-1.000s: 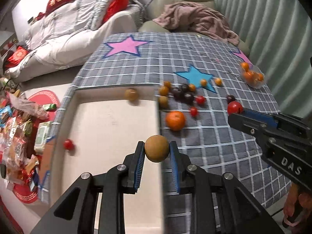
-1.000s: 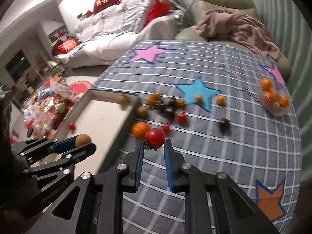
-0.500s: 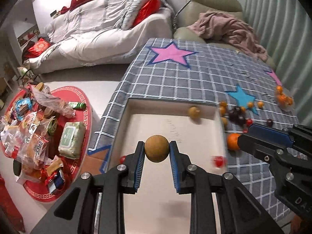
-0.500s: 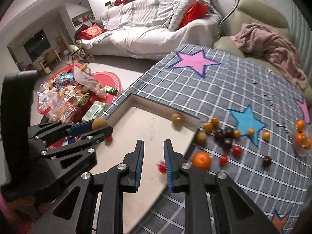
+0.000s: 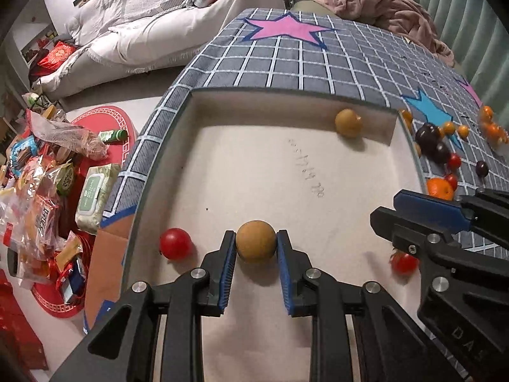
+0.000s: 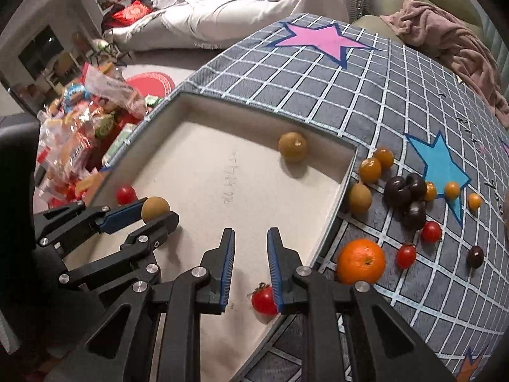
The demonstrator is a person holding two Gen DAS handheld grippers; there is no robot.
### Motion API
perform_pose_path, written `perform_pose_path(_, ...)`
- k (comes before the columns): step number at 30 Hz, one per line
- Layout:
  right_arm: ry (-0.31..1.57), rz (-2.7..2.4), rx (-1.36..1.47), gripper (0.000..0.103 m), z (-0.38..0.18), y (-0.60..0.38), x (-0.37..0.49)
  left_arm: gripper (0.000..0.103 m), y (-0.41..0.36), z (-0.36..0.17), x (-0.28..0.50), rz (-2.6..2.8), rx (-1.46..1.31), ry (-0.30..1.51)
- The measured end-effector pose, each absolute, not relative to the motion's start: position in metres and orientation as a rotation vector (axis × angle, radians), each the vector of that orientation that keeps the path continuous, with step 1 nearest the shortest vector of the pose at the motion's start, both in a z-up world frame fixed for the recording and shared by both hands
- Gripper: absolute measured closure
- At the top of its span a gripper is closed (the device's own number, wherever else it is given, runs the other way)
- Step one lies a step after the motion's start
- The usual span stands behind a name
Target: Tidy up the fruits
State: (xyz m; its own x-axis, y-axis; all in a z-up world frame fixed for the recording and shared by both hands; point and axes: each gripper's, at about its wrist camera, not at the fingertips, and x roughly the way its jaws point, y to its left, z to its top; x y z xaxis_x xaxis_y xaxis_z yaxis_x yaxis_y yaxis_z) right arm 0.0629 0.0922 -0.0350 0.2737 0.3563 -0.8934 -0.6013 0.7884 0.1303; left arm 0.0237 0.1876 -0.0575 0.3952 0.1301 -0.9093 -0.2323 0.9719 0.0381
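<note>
My left gripper (image 5: 256, 245) is shut on a round tan fruit (image 5: 255, 241) low over the white tray (image 5: 254, 165); it also shows in the right wrist view (image 6: 155, 208). My right gripper (image 6: 250, 242) is open and empty above the tray's near right part. A red tomato (image 6: 263, 299) lies in the tray just below its right finger, and shows in the left wrist view (image 5: 404, 262). Another red tomato (image 5: 176, 243) lies at the tray's left side. A second tan fruit (image 5: 348, 123) sits in the far right corner.
Right of the tray on the grey checked cloth (image 6: 318, 73) lie an orange (image 6: 360, 261), dark plums (image 6: 404, 191), small red tomatoes (image 6: 431, 231) and small yellow fruits (image 6: 370, 169). Snack packets (image 5: 38, 184) litter the floor at left. A sofa (image 5: 152, 22) stands behind.
The red tomato left my right gripper and now lies in the tray; the right jaws stand open. Both grippers moved left over the tray and lower. The left still holds the tan fruit.
</note>
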Motion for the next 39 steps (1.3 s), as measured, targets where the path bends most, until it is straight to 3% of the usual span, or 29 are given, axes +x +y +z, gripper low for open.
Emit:
perform_pose_path(5,1.096,0.703,-0.352,0.075,-0.028,0.09,0.051,0.076,0.191,-0.058,0.016,0.231,-0.113,1.126)
perform_pose_path(7,1.068,0.717,-0.421,0.049,-0.025,0.086,0.045,0.076,0.193,-0.056,0.014,0.233,-0.11,1.116)
perform_pose_path(8,1.063,0.73,-0.456,0.044,-0.025,0.084,0.042,0.076,0.193,-0.055,0.013,0.232,-0.11,1.112)
perform_pose_path(17,1.04,0.934,-0.933,0.043,-0.043,0.113,0.02,0.076,0.198,-0.046,0.001,0.233,-0.135,1.091)
perform_pose_path(21,1.125,0.992,-1.057,0.045,-0.057,0.123,0.027,0.076,0.205,-0.043,-0.004,0.246,-0.154,1.083)
perform_pose_path(23,1.193,1.021,-1.024,0.055,-0.058,0.123,0.034,0.076,0.208,-0.044,-0.005,0.254,-0.163,1.084)
perform_pose_path(25,1.22,1.048,-0.991,0.084,-0.056,0.12,0.034,0.076,0.211,-0.046,-0.005,0.259,-0.171,1.088)
perform_pose_path(39,1.211,0.896,-0.513,0.084,-0.013,0.075,0.078,0.076,0.196,-0.039,-0.006,0.245,-0.157,1.091)
